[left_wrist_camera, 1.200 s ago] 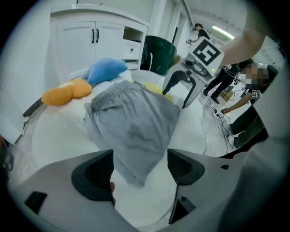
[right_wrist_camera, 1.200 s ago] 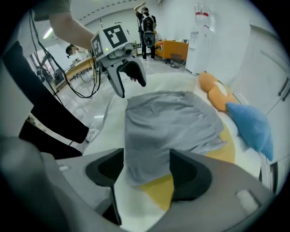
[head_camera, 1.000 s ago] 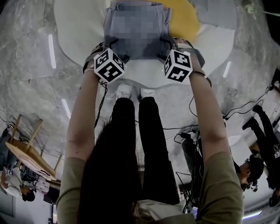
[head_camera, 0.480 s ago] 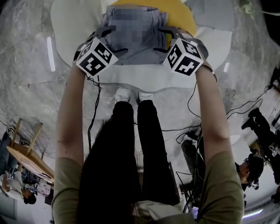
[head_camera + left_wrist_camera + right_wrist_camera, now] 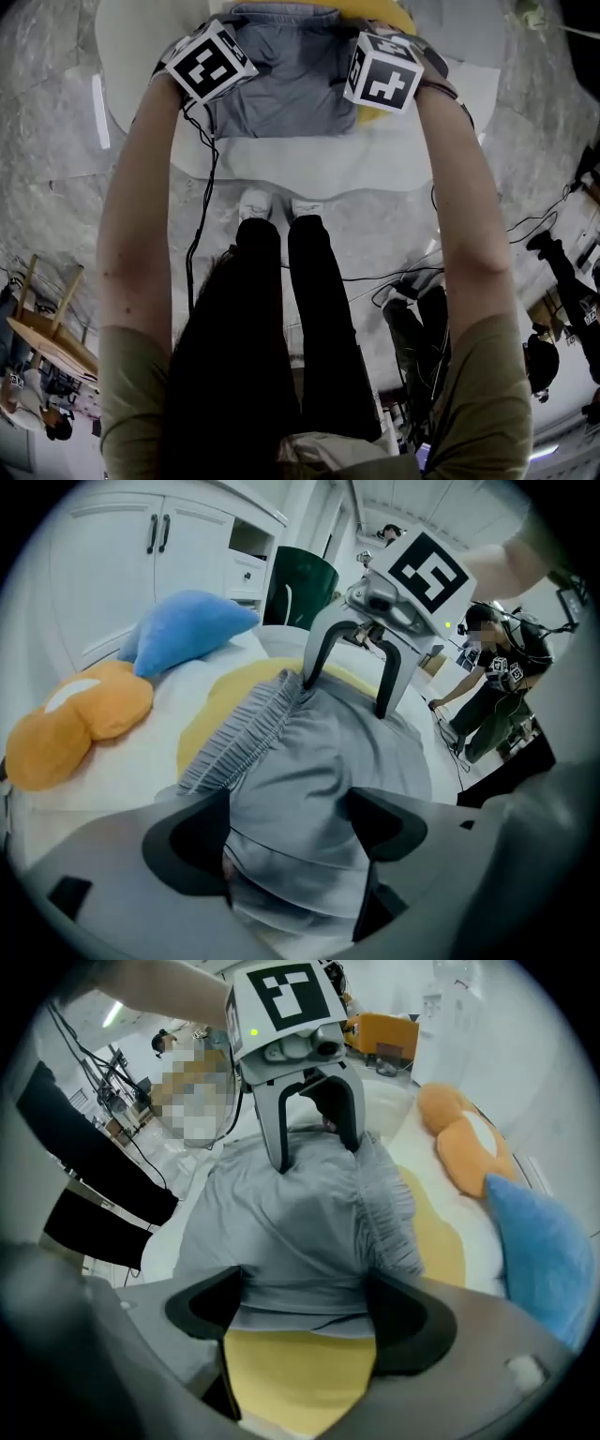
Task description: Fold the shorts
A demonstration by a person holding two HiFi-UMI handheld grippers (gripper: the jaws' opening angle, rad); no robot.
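A white bed stands by white cupboards, with a blue cushion and an orange cushion on it. The grey shorts lie rumpled over a yellow pad. The jaws of the left gripper and right gripper have just been opening and stand wide, with cloth loose between them.
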